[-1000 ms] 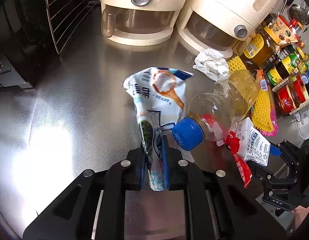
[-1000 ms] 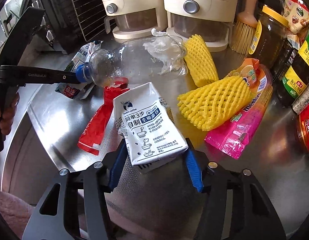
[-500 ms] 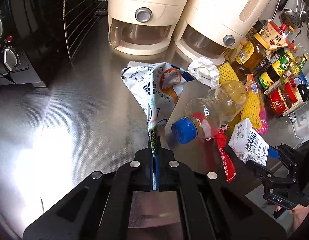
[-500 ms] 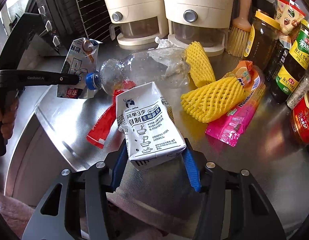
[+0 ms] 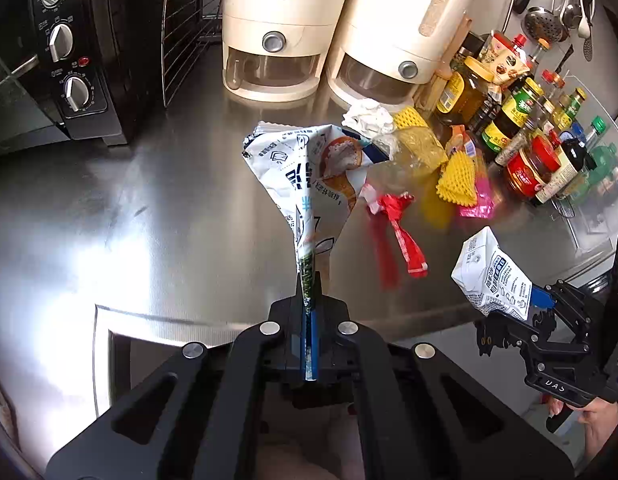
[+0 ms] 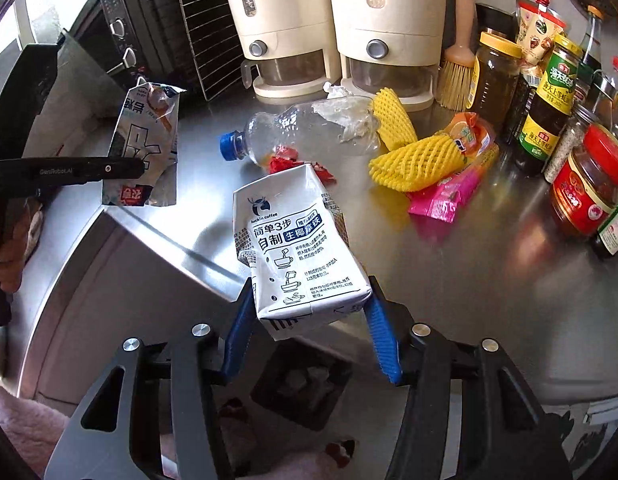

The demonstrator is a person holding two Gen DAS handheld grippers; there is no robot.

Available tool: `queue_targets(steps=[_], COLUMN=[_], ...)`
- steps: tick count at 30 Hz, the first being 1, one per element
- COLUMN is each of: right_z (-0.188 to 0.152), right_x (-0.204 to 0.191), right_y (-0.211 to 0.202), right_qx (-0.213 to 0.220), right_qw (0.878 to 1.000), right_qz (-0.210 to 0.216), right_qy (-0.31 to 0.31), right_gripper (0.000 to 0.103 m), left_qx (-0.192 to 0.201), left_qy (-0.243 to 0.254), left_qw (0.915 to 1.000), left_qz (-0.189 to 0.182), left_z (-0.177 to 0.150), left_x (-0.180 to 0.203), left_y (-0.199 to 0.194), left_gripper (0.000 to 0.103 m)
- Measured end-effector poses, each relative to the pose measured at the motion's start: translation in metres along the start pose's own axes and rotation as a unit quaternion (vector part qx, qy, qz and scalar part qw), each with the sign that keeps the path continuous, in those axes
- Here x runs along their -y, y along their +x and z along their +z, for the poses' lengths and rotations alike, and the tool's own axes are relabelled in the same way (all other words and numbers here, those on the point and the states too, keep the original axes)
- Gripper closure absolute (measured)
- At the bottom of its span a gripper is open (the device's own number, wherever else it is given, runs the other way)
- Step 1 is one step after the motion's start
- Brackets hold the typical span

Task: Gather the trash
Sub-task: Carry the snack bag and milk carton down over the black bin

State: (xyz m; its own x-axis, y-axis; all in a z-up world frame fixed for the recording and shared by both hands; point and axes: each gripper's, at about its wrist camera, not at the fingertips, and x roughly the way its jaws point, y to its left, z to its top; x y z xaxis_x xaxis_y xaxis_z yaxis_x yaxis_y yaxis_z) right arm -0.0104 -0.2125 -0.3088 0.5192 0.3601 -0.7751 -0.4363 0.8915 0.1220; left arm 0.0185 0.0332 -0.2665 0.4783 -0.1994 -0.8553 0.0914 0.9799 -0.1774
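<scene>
The left gripper [image 5: 309, 300] pinches a crumpled bag [image 5: 309, 168] at twelve o'clock; the right gripper [image 6: 309, 312] clamps a carton [image 6: 297, 248] (both lifted off the counter [image 5: 149, 208]).

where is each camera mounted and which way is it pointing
Left wrist: on the left gripper, facing along the steel counter toward the cream dispensers; its shut fingers pinch a snack bag.
Right wrist: on the right gripper, facing the same counter; its fingers clamp a white carton.
Shared: each view shows the other gripper and its load, plus the red wrapper.
</scene>
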Motion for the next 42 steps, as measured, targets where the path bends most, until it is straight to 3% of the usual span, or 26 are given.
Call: queue_targets(steps=[9, 16, 26, 35, 42], right_z=[-0.047, -0.093, -0.156, -0.197, -0.221], right_x=[-0.016, -0.020, -0.010, -0.005, 0.004], right_y=[-0.031, -0.027, 0.032, 0.098, 0.157], right_qx=[-0.006, -0.041, -0.124, -0.168, -0.212], right_qw=[1.000, 0.998, 0.984, 0.968, 0.945], right_qz=[0.002, 0.009, 0.019, 0.006, 0.009], right_qy=[0.022, 0.053, 0.129, 0.187, 0.250], right_gripper=[0.049, 0.049, 0.049, 0.049, 0.049], left_qx=[-0.017, -0.055, -0.136, -0.186, -0.226], left_qy=[0.011, 0.021, 0.021, 0.014, 0.009], left_qw=[0.9997, 0.9979, 0.9897, 0.9818, 0.9735], left_qz=[-0.014, -0.028, -0.038, -0.037, -0.034], left_z=[-0.060, -0.111, -0.175, -0.217, -0.231], left_x=[0.018, 0.031, 0.034, 0.029, 0.029], left_y=[-0.023, -0.010, 0.073, 0.152, 0.211], left_gripper=[0.103, 0.103, 0.103, 0.103, 0.103])
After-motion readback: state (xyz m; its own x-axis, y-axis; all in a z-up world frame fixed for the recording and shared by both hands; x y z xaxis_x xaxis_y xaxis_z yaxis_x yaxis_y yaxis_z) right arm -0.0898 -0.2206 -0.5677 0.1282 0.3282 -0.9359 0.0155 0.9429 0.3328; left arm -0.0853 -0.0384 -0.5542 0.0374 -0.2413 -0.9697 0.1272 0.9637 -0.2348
